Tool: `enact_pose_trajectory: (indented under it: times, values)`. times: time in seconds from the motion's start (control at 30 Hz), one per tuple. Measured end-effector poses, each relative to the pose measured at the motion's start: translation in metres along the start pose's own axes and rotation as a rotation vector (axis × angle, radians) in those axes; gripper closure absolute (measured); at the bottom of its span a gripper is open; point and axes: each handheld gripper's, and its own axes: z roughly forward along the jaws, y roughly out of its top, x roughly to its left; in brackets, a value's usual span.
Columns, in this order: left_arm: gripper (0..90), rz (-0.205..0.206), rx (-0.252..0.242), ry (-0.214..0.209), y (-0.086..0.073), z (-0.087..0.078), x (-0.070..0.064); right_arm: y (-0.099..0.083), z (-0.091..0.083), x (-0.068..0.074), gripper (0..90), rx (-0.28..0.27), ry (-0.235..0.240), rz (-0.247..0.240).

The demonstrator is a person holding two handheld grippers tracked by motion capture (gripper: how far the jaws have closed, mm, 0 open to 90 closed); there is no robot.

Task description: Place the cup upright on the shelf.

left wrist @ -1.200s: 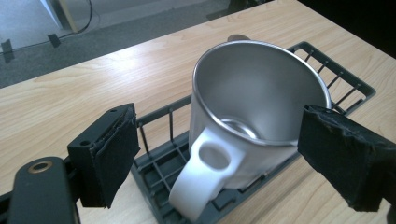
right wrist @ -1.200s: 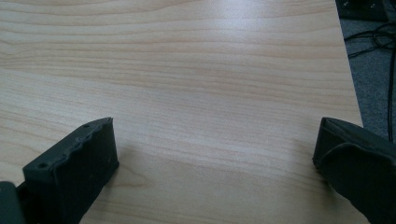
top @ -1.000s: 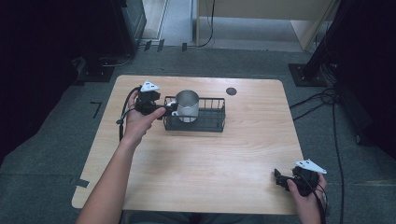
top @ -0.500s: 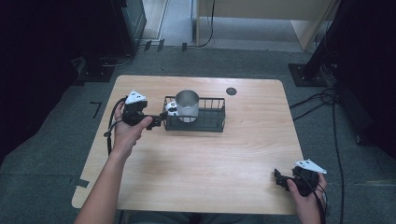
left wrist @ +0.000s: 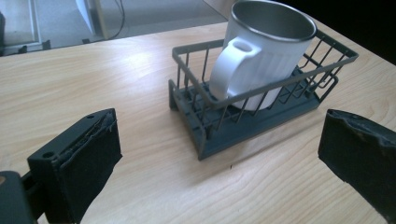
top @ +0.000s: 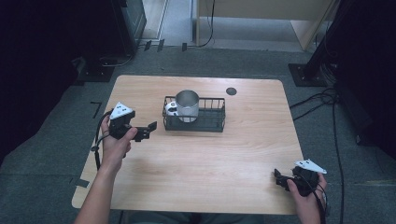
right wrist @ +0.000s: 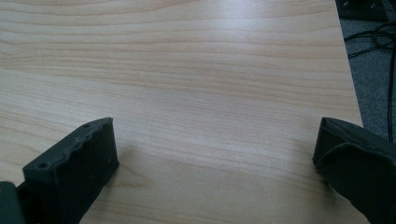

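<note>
A white mug (top: 186, 105) (left wrist: 261, 53) with a steel inside stands upright in the left end of a dark wire basket (top: 212, 122) (left wrist: 233, 126) on the table's far middle. Its handle points left, toward my left gripper (top: 150, 130) (left wrist: 219, 154). That gripper is open and empty, a short way left of the basket and apart from it. My right gripper (top: 279, 178) (right wrist: 215, 158) rests open near the table's front right corner, over bare wood, nothing between its jaws.
The light wooden table (top: 201, 172) has a small dark round mark (top: 231, 91) near its far edge. Cables (top: 327, 100) lie on the grey floor to the right. A black stand base (top: 306, 74) sits beyond the far right corner.
My left gripper has let go of the mug's handle and drawn back left and toward me, away from the basket. The mug stays in the basket. The right gripper has not moved.
</note>
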Motion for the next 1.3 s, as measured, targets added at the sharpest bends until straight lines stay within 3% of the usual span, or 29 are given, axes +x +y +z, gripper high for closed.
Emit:
enact_pose_trajectory:
  times: [0.43,0.77,0.93,1.3]
  values:
    - [0.0,-0.035,-0.012,0.054,-0.041,-0.029,0.01,0.0,0.0,0.0,0.0,0.0,0.0,0.001]
    - [0.0,-0.061,0.018,0.122,-0.08,-0.045,0.023,0.0,0.0,0.0,0.0,0.001,0.0,0.0]
    - [0.0,-0.095,0.029,0.145,-0.101,-0.049,0.029,0.0,0.0,0.0,0.0,0.0,0.0,-0.002]
    - [0.0,-0.097,0.122,0.233,-0.145,-0.05,0.036,0.0,0.0,0.0,0.0,0.0,0.0,-0.001]
